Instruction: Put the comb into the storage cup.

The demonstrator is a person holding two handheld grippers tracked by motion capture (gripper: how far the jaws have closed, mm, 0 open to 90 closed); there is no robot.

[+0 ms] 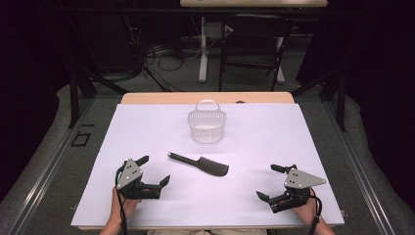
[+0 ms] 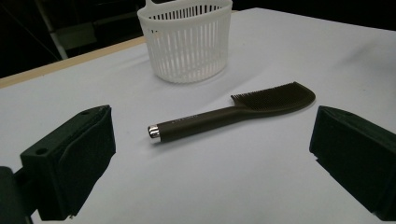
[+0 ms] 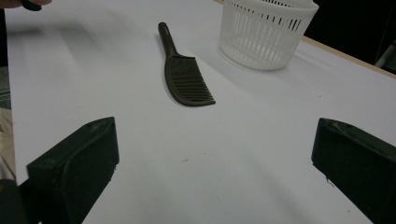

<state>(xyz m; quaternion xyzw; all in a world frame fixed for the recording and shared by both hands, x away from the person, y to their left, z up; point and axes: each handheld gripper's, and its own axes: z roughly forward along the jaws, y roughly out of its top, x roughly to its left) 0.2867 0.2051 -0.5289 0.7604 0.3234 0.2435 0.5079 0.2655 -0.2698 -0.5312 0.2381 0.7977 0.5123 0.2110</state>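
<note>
Nearest the high camera, at the table's near edge, a person's two hands each hold a black claw with a grey three-cornered plate on top. Left claw (image 1: 155, 171): its two blocky, matte jaws stand wide apart with nothing between them, low over the white sheet (image 1: 147, 132) that covers the table. Ahead of it and a little to its right lies the comb (image 1: 199, 164), a dark, dull plastic piece with a slim round handle capped by a shiny metal end and a broad curved head of fine teeth. In the left gripper view the comb (image 2: 229, 115) lies flat on the sheet beyond the open jaws, between their lines, its metal-tipped handle end nearer the left jaw and its toothed head toward the right jaw; it is near the claw but apart from it.

Beyond the comb stands the basket (image 1: 207, 126), white plastic, oval, with thin upright slats and a hooped handle, well apart from both claws.

Right claw (image 1: 267, 182): its jaws likewise gape, holding nothing, over the smooth sheet. From it the comb (image 3: 183, 74) lies ahead and to the left, toothed head nearer the claw, handle pointing away, with the basket (image 3: 266, 32) farther off to the right.
</note>
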